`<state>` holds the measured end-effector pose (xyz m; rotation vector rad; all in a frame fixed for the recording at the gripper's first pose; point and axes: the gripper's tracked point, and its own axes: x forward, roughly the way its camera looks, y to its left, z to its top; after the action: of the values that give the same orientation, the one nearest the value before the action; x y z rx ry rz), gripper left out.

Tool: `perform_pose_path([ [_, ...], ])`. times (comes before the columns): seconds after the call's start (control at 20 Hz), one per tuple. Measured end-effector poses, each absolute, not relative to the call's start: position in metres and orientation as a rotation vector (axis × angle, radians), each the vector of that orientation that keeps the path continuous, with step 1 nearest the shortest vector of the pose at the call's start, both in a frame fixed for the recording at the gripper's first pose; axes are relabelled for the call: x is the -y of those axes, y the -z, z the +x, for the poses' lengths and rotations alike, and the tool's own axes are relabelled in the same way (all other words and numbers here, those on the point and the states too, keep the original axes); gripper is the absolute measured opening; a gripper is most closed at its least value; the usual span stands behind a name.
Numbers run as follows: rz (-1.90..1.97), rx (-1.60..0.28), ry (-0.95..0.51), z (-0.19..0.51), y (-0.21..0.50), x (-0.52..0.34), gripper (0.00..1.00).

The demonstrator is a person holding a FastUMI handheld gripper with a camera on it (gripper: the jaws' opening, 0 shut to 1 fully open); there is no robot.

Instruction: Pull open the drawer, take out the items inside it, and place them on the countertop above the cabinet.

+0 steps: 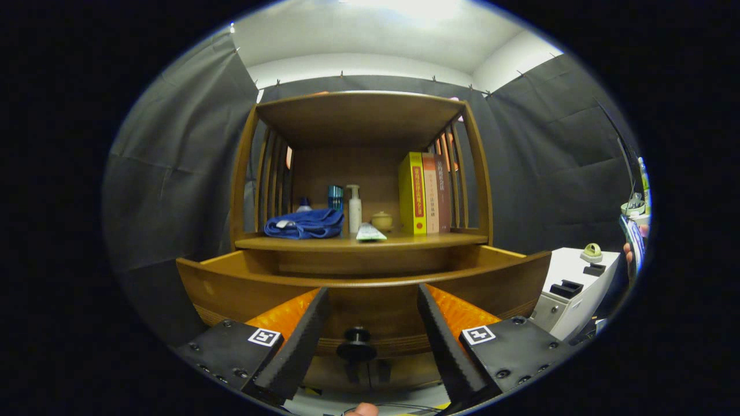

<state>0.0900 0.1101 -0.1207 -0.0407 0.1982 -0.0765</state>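
Note:
The wooden cabinet's drawer (370, 300) stands pulled out toward me, and its curved front wall hides what lies inside. Its dark round knob (356, 346) sits low on that front, between my two fingers and touching neither. My gripper (371, 293) is open, with its fingers wide apart on either side of the knob and their tips up against the drawer front. Above the drawer is the countertop (416, 240). On it lie a folded blue cloth (304, 224), a white pump bottle (354, 209), a flat tube (370, 233), a small jar (382, 220) and upright books (425, 193).
A white appliance (572, 289) stands to the right of the cabinet. Beyond it a person's hand holds a phone (633, 242). A fingertip (361, 409) shows below the knob. The slatted sides and top shelf (358, 110) close in the countertop.

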Motion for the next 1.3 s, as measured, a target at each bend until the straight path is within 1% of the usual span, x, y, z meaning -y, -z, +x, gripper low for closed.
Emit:
perform_pose_path([
  [0.15, -0.033, -0.214, 0.077, 0.097, 0.131, -0.111, 0.98],
  [0.25, -0.023, -0.215, 0.053, 0.102, 0.135, -0.116, 0.98],
  [0.4, 0.009, -0.194, 0.057, 0.102, 0.134, -0.113, 0.98],
  [0.65, -0.033, -0.217, 0.044, 0.107, 0.131, -0.112, 0.98],
  [1.3, -0.033, -0.256, 0.042, 0.196, 0.140, -0.108, 0.98],
])
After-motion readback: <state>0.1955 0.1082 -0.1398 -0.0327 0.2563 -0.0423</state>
